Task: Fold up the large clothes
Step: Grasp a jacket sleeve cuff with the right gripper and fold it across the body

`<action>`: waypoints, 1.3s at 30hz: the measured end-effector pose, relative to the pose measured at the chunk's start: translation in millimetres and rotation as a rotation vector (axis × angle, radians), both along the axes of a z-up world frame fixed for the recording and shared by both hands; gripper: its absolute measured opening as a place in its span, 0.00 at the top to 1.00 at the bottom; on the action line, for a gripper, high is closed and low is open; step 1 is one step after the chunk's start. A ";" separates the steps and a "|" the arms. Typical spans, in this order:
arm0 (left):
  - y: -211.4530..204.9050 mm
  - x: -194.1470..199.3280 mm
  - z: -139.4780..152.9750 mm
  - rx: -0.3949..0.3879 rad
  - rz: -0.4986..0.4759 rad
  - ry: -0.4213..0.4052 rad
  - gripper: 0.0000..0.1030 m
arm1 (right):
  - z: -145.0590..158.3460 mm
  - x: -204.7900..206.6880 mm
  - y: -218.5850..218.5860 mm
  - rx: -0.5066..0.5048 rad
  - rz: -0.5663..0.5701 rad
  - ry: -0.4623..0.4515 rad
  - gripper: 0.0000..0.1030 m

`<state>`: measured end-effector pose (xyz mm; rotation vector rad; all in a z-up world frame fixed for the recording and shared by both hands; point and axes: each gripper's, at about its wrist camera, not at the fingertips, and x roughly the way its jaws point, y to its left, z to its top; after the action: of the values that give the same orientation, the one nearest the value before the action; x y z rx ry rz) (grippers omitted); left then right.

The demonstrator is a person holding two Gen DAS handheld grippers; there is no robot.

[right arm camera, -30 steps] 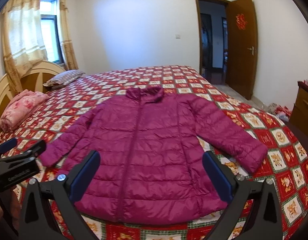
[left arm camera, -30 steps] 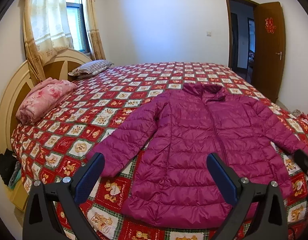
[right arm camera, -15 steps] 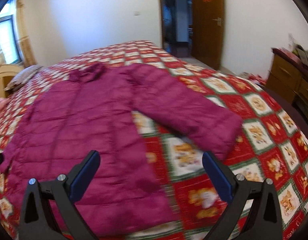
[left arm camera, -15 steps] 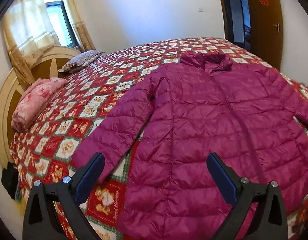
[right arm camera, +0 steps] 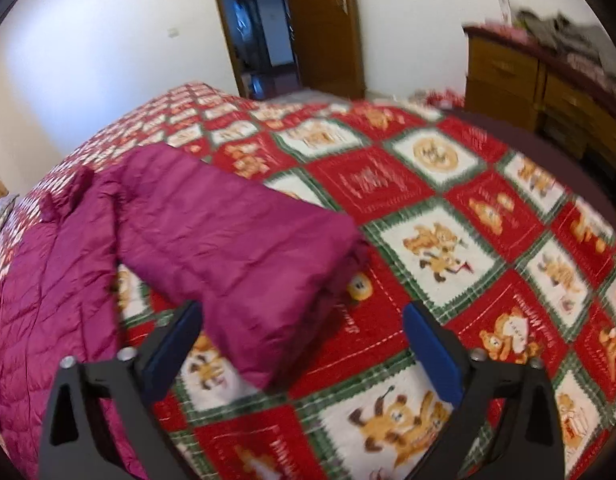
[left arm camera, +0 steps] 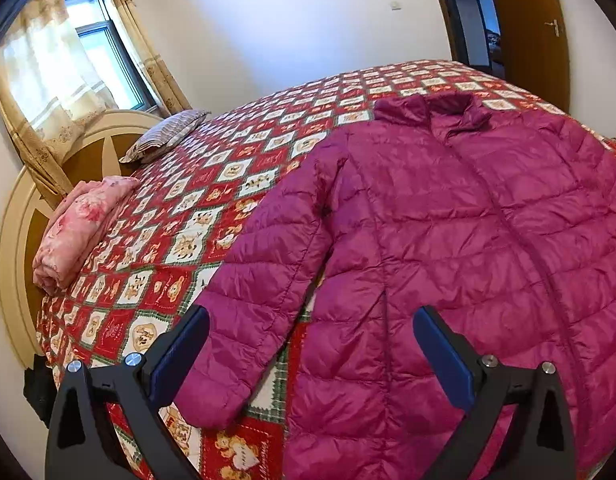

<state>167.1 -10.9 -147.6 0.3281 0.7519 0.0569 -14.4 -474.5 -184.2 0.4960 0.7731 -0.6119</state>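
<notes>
Magenta quilted puffer jacket (left arm camera: 447, 240) laid flat, front up, on the red-and-white patchwork bedspread with bear motifs (left arm camera: 196, 236); collar toward the far edge, both sleeves spread out to the sides. No fold made yet.

Left gripper (left arm camera: 308, 344), black frame with blue pads: jaws wide apart, nothing between the pads, poised above the jacket's left sleeve cuff (left arm camera: 212, 396) and the side seam beside it. No contact visible.

Right gripper (right arm camera: 302, 340), same build: jaws closing, wide gap remaining, cuff of the jacket's right sleeve (right arm camera: 276, 320) between the pads but not pressed by either. Right-wrist view blurred; exact clearance from the fabric not readable.

Step in hand, judged: approach to both sleeve ends, ahead of the first fold.

Next move, judged: lowering of each gripper onto its cuff, pinch through the full padded thickness, then carry of each sleeve inward across the jacket's chest.

Risk, judged: slippery shell fabric, pad slipping off; snagging of the bedspread along with the cuff.

Elsewhere relative to the jacket: folded pink floral quilt (left arm camera: 78, 228) and striped pillow (left arm camera: 168, 136) well apart, toward the headboard.
</notes>
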 end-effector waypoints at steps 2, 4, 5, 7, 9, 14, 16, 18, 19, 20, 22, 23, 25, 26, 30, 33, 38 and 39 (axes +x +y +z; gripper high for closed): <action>4.3 7.1 -7.4 0.005 0.015 0.018 0.01 | -9.4 4.3 -9.9 0.072 0.016 -0.003 0.27; 8.7 17.7 -16.3 0.009 0.034 0.045 0.01 | -14.4 3.3 -16.7 0.123 0.030 -0.028 0.47; 10.3 21.2 -19.5 0.010 0.039 0.057 0.01 | -15.1 3.4 -18.1 0.137 0.042 -0.043 0.54; 14.9 26.7 -23.6 0.007 0.043 0.080 0.01 | -11.5 4.0 -18.0 0.113 0.050 -0.054 0.81; 18.5 29.6 -24.0 0.014 0.041 0.081 0.01 | -6.5 4.9 -18.1 0.090 0.057 -0.054 0.85; 30.6 36.6 -10.7 0.023 0.052 0.054 0.01 | 11.8 12.2 -16.6 -0.017 0.066 -0.046 0.89; 35.9 42.1 -1.0 0.011 0.063 0.038 0.01 | 24.7 18.4 -11.0 -0.067 0.083 -0.054 0.89; 40.0 46.6 7.1 -0.019 0.072 0.030 0.01 | 36.9 26.1 -3.2 -0.108 0.103 -0.071 0.89; 41.5 49.8 11.3 -0.031 0.079 0.020 0.01 | 42.0 30.9 0.5 -0.125 0.114 -0.078 0.89; 42.8 51.2 13.3 -0.035 0.081 0.013 0.01 | 49.4 36.5 7.5 -0.147 0.132 -0.089 0.89; 42.6 56.4 16.1 -0.048 0.080 0.005 0.01 | 62.6 48.9 22.6 -0.187 0.173 -0.110 0.89; 42.6 58.5 16.3 -0.055 0.080 0.006 0.01 | 69.3 57.0 33.0 -0.209 0.199 -0.119 0.89; 41.6 62.3 14.5 -0.064 0.077 0.006 0.01 | 80.4 73.5 56.9 -0.254 0.256 -0.134 0.89; 41.1 63.2 13.2 -0.063 0.077 0.006 0.01 | 83.1 80.4 64.6 -0.266 0.277 -0.139 0.89; 39.9 69.5 6.1 -0.060 0.074 0.009 0.01 | 86.2 115.4 110.6 -0.318 0.382 -0.148 0.89; 43.0 77.4 0.7 -0.058 0.085 0.008 0.01 | 75.0 143.5 143.1 -0.333 0.457 -0.139 0.89; 48.6 92.9 -8.9 -0.061 0.105 0.026 0.01 | 47.9 179.7 192.0 -0.351 0.568 -0.118 0.90; 48.0 95.9 -10.7 -0.062 0.105 0.029 0.01 | 40.0 188.4 200.9 -0.355 0.589 -0.109 0.90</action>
<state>263.0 37.2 -158.3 0.2308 0.7973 0.1281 174.0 -273.6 -144.2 -0.0347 0.6464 -0.1602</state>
